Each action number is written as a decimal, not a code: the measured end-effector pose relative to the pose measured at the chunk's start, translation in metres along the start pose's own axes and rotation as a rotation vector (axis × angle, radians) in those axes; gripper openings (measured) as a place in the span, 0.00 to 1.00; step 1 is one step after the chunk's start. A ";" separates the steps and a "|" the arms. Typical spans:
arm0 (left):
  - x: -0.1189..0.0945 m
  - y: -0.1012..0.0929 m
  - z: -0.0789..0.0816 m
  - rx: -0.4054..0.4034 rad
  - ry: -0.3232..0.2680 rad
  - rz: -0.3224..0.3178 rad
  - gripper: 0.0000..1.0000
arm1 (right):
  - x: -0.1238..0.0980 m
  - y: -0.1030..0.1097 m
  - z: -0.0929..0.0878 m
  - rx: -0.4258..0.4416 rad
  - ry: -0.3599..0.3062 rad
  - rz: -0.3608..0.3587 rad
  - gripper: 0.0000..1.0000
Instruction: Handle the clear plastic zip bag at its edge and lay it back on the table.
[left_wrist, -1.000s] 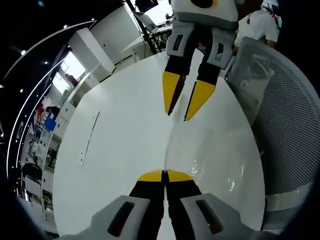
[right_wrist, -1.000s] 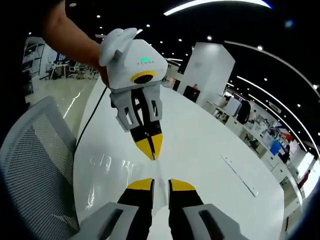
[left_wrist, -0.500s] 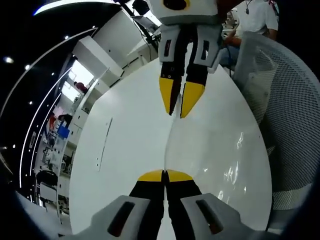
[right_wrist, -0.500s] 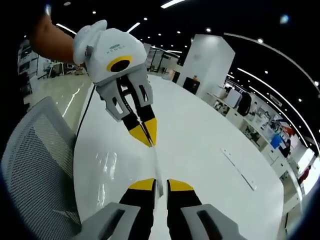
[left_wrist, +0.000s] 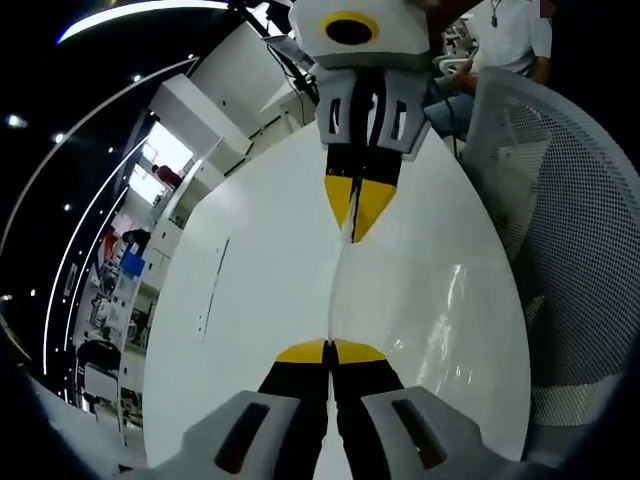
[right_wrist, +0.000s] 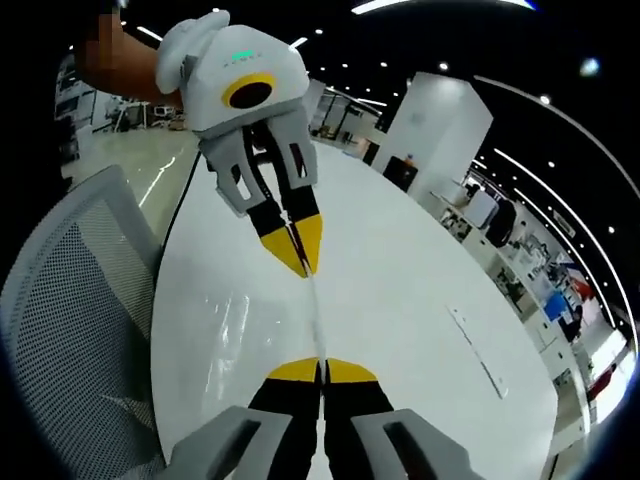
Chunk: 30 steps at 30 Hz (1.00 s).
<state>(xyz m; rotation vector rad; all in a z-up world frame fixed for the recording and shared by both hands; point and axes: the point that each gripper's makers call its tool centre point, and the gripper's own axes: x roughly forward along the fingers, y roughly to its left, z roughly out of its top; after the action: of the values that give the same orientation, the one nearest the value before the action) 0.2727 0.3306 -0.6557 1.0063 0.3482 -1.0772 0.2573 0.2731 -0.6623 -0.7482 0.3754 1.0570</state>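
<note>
The clear plastic zip bag (left_wrist: 420, 300) hangs stretched above the white table (left_wrist: 250, 300), its top edge running from 6 to 12 o'clock between the two grippers. The left gripper (left_wrist: 329, 347) is clamped on the near end, the right gripper (left_wrist: 354, 228) on the far end. A mesh chair (left_wrist: 570, 230) stands at 3 o'clock.

A white mesh chair (right_wrist: 70, 300) stands beside the glossy white counter (right_wrist: 400, 290); ceiling strip lights (right_wrist: 560, 105) glow above white pillars (right_wrist: 440, 130).
</note>
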 end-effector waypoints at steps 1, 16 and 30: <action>-0.001 -0.001 0.000 -0.005 -0.002 -0.003 0.00 | 0.000 0.001 0.000 -0.012 -0.002 0.002 0.00; -0.004 -0.013 0.025 -0.016 -0.080 -0.065 0.02 | 0.000 0.012 0.006 -0.124 -0.013 0.033 0.00; 0.009 -0.023 0.038 0.029 -0.084 -0.106 0.00 | 0.001 0.014 0.007 -0.137 -0.007 0.035 0.00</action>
<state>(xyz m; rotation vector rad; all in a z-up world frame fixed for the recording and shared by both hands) 0.2487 0.2916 -0.6533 0.9740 0.3211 -1.2196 0.2451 0.2825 -0.6628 -0.8625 0.3136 1.1266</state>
